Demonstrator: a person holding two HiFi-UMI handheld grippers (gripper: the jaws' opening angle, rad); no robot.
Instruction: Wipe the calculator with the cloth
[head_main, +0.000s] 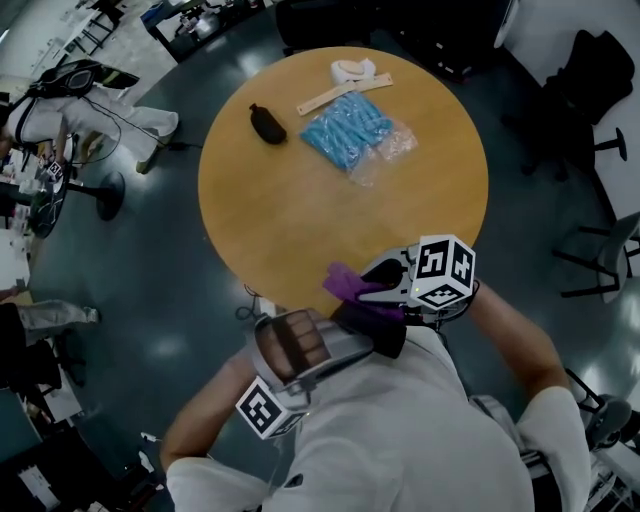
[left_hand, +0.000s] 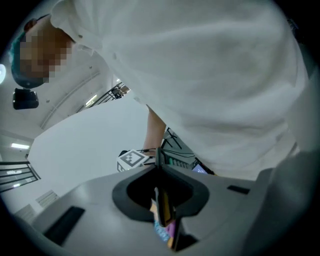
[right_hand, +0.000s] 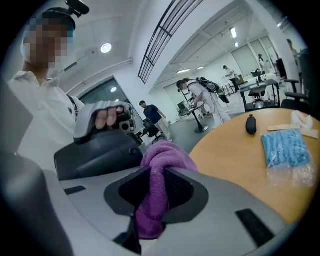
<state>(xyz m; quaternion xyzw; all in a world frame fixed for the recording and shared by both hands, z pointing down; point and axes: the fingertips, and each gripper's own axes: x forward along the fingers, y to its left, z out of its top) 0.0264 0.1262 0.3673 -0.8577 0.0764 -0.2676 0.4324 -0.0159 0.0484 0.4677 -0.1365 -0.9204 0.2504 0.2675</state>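
Head view, clear bag (head_main: 388, 143) holding blue pieces (head_main: 347, 125), right claw (head_main: 370, 290) gripping cloth (head_main: 339, 279)

Fuzzy purple cloth (right_hand: 157, 175), smooth wooden table (head_main: 300, 215), glossy floor (head_main: 170, 290), clear plastic bag (head_main: 362, 135).

The near half of the counter (head_main: 290, 220) is bare and open for passing. On the far side lie a black pouch (head_main: 267, 124), a blue packet (head_main: 352, 130) and a pale strip (head_main: 343, 93). At the near rim the left claw (left_hand: 162, 212) and right claw (right_hand: 155, 200) crowd against the person's shirt (head_main: 400, 440).
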